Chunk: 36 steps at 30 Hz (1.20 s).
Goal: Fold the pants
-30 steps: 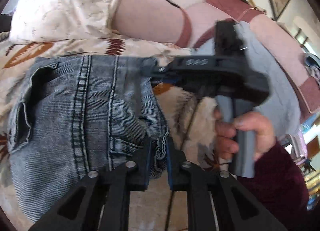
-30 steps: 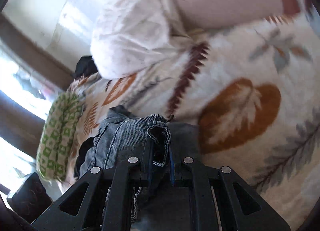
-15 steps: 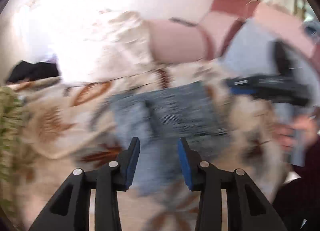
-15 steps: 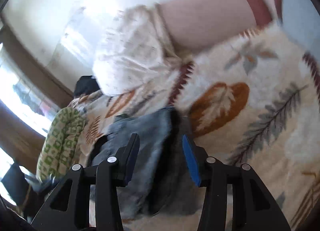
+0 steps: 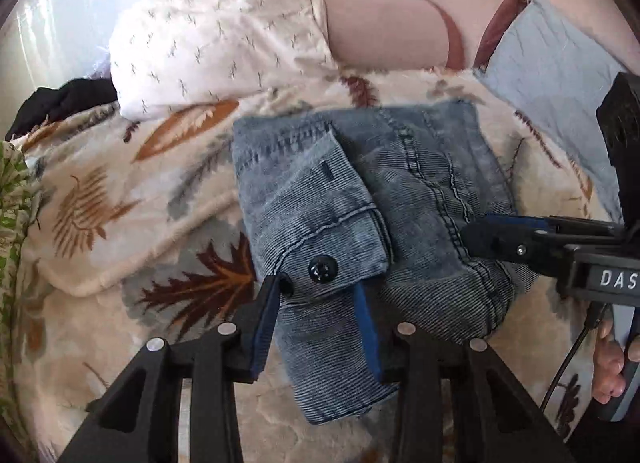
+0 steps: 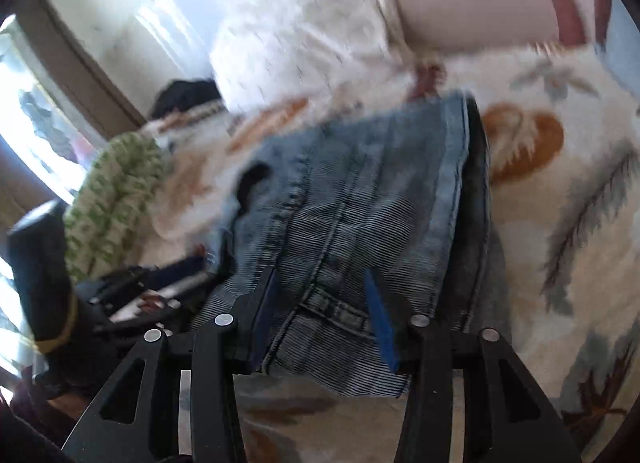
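Observation:
The grey-blue denim pants [image 5: 420,191] lie folded in a compact bundle on the leaf-patterned blanket [image 5: 100,199], with the waistband flap and its black button [image 5: 322,269] on top. My left gripper [image 5: 317,285] hovers over that flap, its jaws apart and the pads not pressing. In the right wrist view the pants [image 6: 360,191] fill the middle. My right gripper [image 6: 320,279] stands above the waistband, its jaws closing a little with denim below and between them, ungripped. It enters the left wrist view from the right as the right gripper [image 5: 474,234].
A white patterned pillow [image 5: 216,35] and a pink cushion [image 5: 384,31] lie behind the pants. A light blue cloth [image 5: 552,75] sits at the back right. A green patterned cloth [image 5: 12,203] and a black garment [image 5: 64,99] are at the left. A hand [image 5: 608,363] grips the right handle.
Both grippers were shut on a denim edge; they have let go, opened and drawn back. The pants now lie folded on the blanket.

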Each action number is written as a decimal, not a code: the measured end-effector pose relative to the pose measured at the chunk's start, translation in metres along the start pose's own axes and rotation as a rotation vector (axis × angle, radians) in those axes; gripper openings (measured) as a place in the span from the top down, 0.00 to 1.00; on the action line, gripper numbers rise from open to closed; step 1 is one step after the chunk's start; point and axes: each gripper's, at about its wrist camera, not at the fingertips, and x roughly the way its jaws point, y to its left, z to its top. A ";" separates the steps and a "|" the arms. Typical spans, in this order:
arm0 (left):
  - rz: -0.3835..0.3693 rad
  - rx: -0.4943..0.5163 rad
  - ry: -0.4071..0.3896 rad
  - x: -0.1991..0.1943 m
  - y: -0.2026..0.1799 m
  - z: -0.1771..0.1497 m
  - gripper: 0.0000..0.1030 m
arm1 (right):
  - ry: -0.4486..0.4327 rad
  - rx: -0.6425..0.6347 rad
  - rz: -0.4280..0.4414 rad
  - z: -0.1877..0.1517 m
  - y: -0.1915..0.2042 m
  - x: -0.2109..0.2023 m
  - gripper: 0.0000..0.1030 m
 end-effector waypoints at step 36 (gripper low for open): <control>0.166 -0.083 -0.089 0.024 0.031 0.064 0.18 | -0.112 0.014 -0.175 0.069 -0.011 0.033 0.26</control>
